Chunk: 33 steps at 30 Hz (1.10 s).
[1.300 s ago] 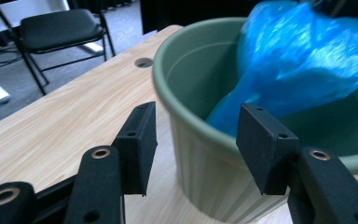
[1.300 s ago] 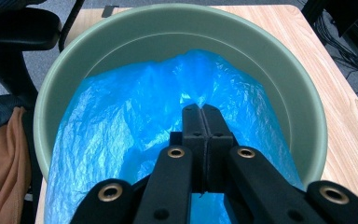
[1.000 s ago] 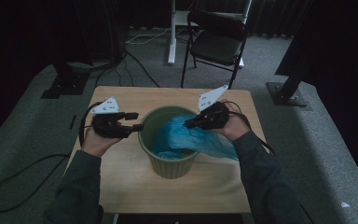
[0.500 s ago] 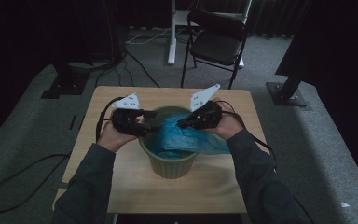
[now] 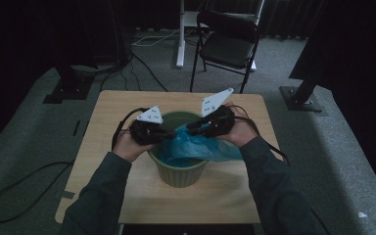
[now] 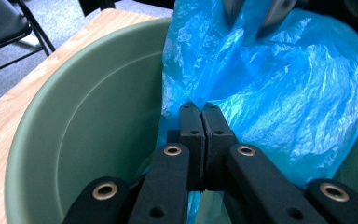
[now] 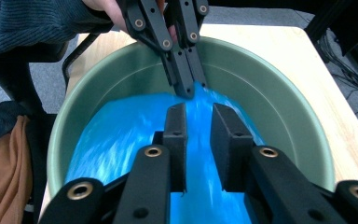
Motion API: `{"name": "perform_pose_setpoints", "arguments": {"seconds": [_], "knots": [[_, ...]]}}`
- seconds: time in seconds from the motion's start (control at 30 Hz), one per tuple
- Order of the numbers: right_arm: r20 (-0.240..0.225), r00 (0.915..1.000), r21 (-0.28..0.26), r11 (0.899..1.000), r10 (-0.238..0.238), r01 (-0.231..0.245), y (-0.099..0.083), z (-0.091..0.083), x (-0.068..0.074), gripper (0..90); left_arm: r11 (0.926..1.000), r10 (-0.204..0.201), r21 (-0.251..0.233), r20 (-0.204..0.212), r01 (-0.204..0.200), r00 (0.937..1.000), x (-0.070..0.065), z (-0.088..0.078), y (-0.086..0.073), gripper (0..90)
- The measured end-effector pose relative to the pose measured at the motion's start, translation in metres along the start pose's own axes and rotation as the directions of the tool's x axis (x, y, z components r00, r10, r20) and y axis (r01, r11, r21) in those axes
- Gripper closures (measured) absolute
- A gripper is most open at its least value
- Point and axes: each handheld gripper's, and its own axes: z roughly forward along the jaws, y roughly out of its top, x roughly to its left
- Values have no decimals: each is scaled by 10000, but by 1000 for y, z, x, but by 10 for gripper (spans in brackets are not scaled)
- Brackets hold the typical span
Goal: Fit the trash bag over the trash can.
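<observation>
Nearest the person, 2 dark-sleeved forearms reach over the near edge of the desk (image 5: 127,205) toward a green bucket (image 5: 178,174), which stands about mid-desk and serves as the landmark for everything else. Over the bucket's left rim sits the left hand-held gripper (image 5: 169,133), whose jaws have just been closing; its own view shows the 2 black pads pressed together with a fold of the blue plastic bag (image 6: 279,102) pinched between them, just inside the bucket's mouth. Over the bucket's right rim sits the right hand-held gripper (image 5: 190,128), whose jaws have just been opening; in its own view the pads stand a little apart, with the blue film running through the gap, and they do not visibly press on it. The bag (image 5: 196,147) lies partly inside the bucket and spills over its right rim onto the desk. From the right gripper view, the left hand-held gripper (image 7: 186,91) meets the bag's edge at the far side of the bucket (image 7: 270,79). Beyond the bucket, past the far edge of the desk, a black folding chair (image 5: 227,46) stands on the grey floor (image 5: 29,127) with cables (image 5: 147,44) trailing beside it.
</observation>
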Motion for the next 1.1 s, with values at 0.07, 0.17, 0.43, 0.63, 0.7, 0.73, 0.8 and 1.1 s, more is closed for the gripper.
{"name": "perform_pose_setpoints", "arguments": {"seconds": [0.07,0.17,0.43,0.63,0.7,0.73,0.8,1.1], "knots": [[189,9998,-60,10000,3,-2,-1,-6,0,737,10000,2,-59,-47,-3,10000,1,-3,-3,885],[485,9987,-267,9995,151,-138,-5,-18,-1,748,10000,-39,-81,-198,37,9998,2,-7,-6,879],[1521,9841,-317,9957,914,-876,-38,-39,-4,862,9997,-174,-195,-423,166,9990,4,-15,-13,865],[1777,9754,-48,9913,1303,-1315,-56,-42,-5,867,9993,-293,-241,-519,280,9982,6,-16,-16,858],[1378,9826,173,9917,1242,-1278,-58,-38,-3,828,9994,-293,-208,-566,282,9980,6,-15,-16,856],[1107,9867,153,9925,1187,-1211,-57,-36,-1,796,9995,-265,-180,-573,255,9980,6,-15,-16,852],[718,9913,42,9938,1103,-1109,-54,-32,1,712,9995,-262,-170,-608,252,9978,5,-14,-15,847],[601,9928,-219,9945,1033,-1022,-40,-20,1,779,9998,-108,-161,-586,99,9982,2,-16,-12,688]]}}
